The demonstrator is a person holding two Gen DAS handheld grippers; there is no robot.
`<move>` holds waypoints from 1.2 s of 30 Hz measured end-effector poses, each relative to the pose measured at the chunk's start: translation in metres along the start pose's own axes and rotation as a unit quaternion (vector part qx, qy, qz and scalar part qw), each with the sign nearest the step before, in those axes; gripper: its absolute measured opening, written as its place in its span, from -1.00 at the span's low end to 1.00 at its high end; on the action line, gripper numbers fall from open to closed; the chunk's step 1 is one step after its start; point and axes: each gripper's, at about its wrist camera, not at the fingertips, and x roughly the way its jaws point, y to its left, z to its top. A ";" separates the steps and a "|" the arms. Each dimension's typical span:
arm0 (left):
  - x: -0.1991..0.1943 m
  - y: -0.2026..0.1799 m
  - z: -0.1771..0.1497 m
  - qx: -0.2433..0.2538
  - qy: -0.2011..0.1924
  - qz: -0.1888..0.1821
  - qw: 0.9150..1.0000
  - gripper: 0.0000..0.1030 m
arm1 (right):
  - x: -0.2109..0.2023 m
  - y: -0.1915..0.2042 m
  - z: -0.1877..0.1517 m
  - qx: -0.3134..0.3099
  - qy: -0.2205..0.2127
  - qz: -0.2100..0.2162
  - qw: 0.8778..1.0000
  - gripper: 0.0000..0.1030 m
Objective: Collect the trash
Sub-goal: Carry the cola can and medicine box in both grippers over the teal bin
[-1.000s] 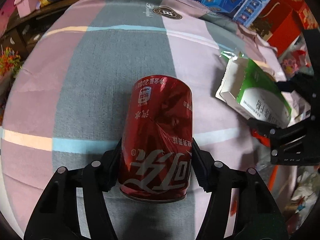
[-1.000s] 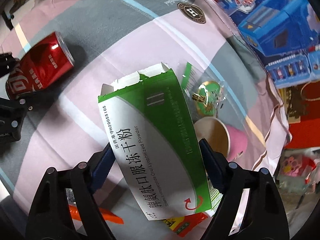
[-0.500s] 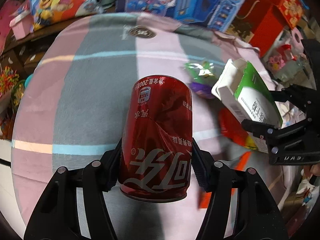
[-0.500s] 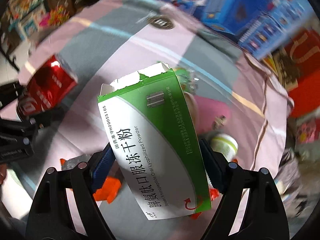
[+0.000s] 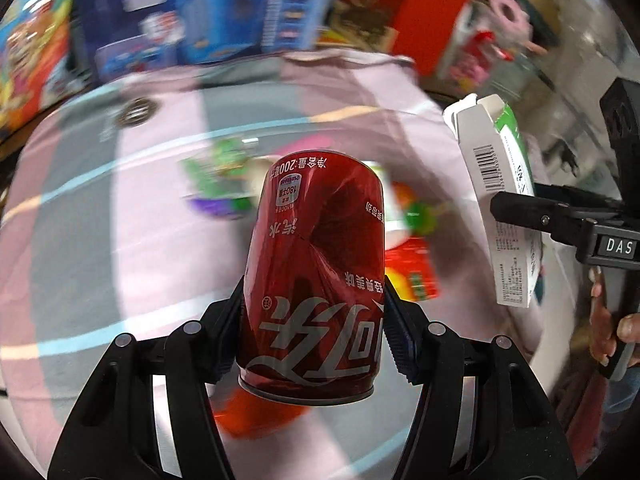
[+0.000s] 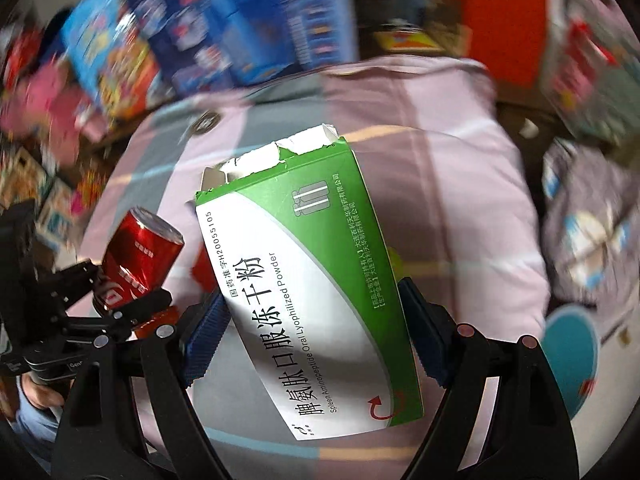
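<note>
A bed-like surface under a pink-and-grey striped fabric cover point(image 5: 152, 208) spreads out beyond both pairs of fingers, blurred in both views. Stacked blue and red cardboard toy boxes point(image 6: 248, 28) stand at its far edge, also blurred.

The green-and-white cardboard medicine box with a torn-open top point(image 6: 312, 280) sits between the fingers of the right gripper point(image 6: 310, 332), which are closed against its two long edges. The box points forward along the fingers, its torn flap at the far end, and it is lifted clear of the cover. In the left wrist view the same box point(image 5: 496, 200) shows to the right, held edge-on.

The dented red aluminium cola can point(image 5: 316, 280) is clamped between the fingers of the left gripper point(image 5: 314, 332), pads pressed against its sides near the base, rim end pointing away. It too is off the cover.

Beyond the can's far end, scattered litter lies on the fabric: a red-and-orange wrapper point(image 5: 412, 272) just right of the fingers, and a green-and-purple wrapper point(image 5: 220, 184) to the left, too blurred to read.
</note>
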 end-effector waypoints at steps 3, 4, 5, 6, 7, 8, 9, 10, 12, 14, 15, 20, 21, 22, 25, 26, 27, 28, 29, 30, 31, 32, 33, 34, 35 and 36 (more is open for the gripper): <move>0.013 -0.042 0.009 0.030 0.011 -0.023 0.999 0.21 | -0.024 -0.049 -0.018 0.053 -0.021 -0.001 0.998 0.52; 0.018 -0.056 0.011 0.041 0.015 -0.029 0.999 0.21 | -0.033 -0.066 -0.025 0.070 -0.029 -0.003 0.997 0.52; 0.024 -0.075 0.013 0.056 0.021 -0.037 0.998 0.21 | -0.044 -0.088 -0.034 0.093 -0.039 -0.007 0.995 0.52; 0.029 -0.089 0.015 0.066 0.026 -0.042 0.997 0.21 | -0.053 -0.107 -0.041 0.111 -0.048 -0.012 0.993 0.52; 0.035 -0.105 0.017 0.078 0.032 -0.049 0.995 0.21 | -0.060 -0.122 -0.047 0.124 -0.055 -0.015 0.991 0.52; 0.039 -0.117 0.016 0.087 0.036 -0.053 0.994 0.21 | -0.071 -0.146 -0.058 0.147 -0.066 -0.021 0.987 0.52; 0.045 -0.136 0.017 0.102 0.042 -0.059 0.992 0.21 | -0.079 -0.160 -0.065 0.161 -0.073 -0.026 0.984 0.52; 0.051 -0.154 0.018 0.118 0.048 -0.064 0.990 0.21 | -0.086 -0.177 -0.073 0.178 -0.081 -0.033 0.980 0.52; 0.060 -0.184 0.020 0.143 0.055 -0.072 0.986 0.21 | -0.100 -0.215 -0.093 0.217 -0.097 -0.046 0.970 0.52; 0.069 -0.217 0.020 0.170 0.062 -0.080 0.980 0.21 | -0.105 -0.245 -0.109 0.247 -0.104 -0.053 0.962 0.52; 0.072 -0.228 0.020 0.178 0.066 -0.083 0.978 0.21 | -0.106 -0.258 -0.115 0.259 -0.105 -0.056 0.958 0.52; 0.093 -0.284 0.018 0.219 0.083 -0.096 0.968 0.21 | -0.101 -0.312 -0.147 0.314 -0.105 -0.060 0.942 0.52; 0.098 -0.295 0.018 0.226 0.087 -0.098 0.965 0.21 | -0.098 -0.318 -0.150 0.320 -0.105 -0.061 0.940 0.52; 0.103 -0.302 0.018 0.230 0.091 -0.099 0.964 0.21 | -0.097 -0.325 -0.154 0.325 -0.106 -0.062 0.938 0.52; 0.119 -0.324 0.017 0.242 0.105 -0.103 0.959 0.21 | -0.089 -0.343 -0.161 0.339 -0.110 -0.060 0.932 0.52; 0.123 -0.329 0.015 0.245 0.108 -0.103 0.958 0.21 | -0.085 -0.351 -0.164 0.343 -0.110 -0.057 0.931 0.52; 0.129 -0.335 0.014 0.249 0.114 -0.103 0.956 0.21 | -0.080 -0.355 -0.164 0.346 -0.108 -0.056 0.930 0.52; 0.134 -0.340 0.014 0.252 0.118 -0.103 0.955 0.21 | -0.075 -0.360 -0.166 0.348 -0.107 -0.056 0.930 0.52; 0.140 -0.345 0.013 0.255 0.123 -0.102 0.954 0.21 | -0.068 -0.365 -0.167 0.348 -0.105 -0.056 0.930 0.52; 0.143 -0.349 0.013 0.256 0.126 -0.102 0.953 0.21 | -0.063 -0.368 -0.166 0.350 -0.104 -0.055 0.930 0.52; 0.148 -0.353 0.013 0.257 0.131 -0.101 0.952 0.21 | -0.057 -0.373 -0.167 0.353 -0.102 -0.053 0.929 0.52; 0.152 -0.356 0.013 0.258 0.134 -0.101 0.951 0.21 | -0.052 -0.376 -0.168 0.354 -0.102 -0.050 0.928 0.53; 0.156 -0.360 0.013 0.260 0.138 -0.100 0.950 0.21 | -0.049 -0.379 -0.169 0.354 -0.102 -0.048 0.928 0.53; 0.159 -0.362 0.012 0.261 0.141 -0.099 0.950 0.21 | -0.046 -0.381 -0.169 0.355 -0.103 -0.048 0.928 0.53; 0.163 -0.365 0.012 0.262 0.144 -0.100 0.949 0.21 | -0.043 -0.383 -0.170 0.357 -0.104 -0.045 0.927 0.54; 0.166 -0.367 0.012 0.262 0.145 -0.100 0.949 0.21 | -0.041 -0.385 -0.171 0.358 -0.102 -0.038 0.927 0.56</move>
